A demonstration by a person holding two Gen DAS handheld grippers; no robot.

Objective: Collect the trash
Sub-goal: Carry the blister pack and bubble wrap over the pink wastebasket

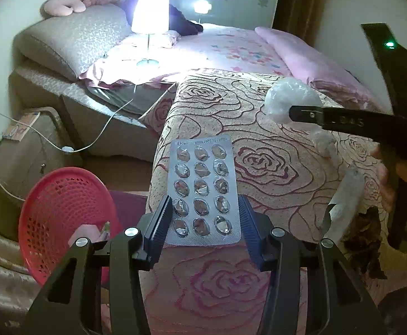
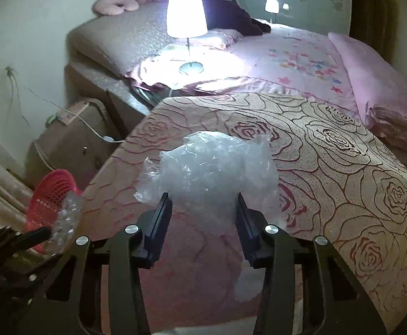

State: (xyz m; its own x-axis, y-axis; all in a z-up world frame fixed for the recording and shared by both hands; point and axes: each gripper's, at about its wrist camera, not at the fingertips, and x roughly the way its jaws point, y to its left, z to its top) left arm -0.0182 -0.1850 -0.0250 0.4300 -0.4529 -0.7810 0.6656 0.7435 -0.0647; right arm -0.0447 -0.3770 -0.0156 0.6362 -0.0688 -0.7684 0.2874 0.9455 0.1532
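My left claw [image 1: 203, 217] is clamped on an empty blister pack [image 1: 203, 187], which stands up between the pads over the rose-patterned bedspread [image 1: 259, 167]. The red basket [image 1: 61, 209] is low to its left. My right claw [image 2: 203, 217] grips a crumpled clear plastic bag [image 2: 212, 167], bulging ahead of the fingers above the bed.

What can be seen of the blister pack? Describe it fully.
The blister pack is a silvery foil sheet, three columns by five rows of oval pockets, all looking burst and empty, with printed digits along its far edge. It is clamped by its side edges in the left tongs, above the rose-patterned bedspread.
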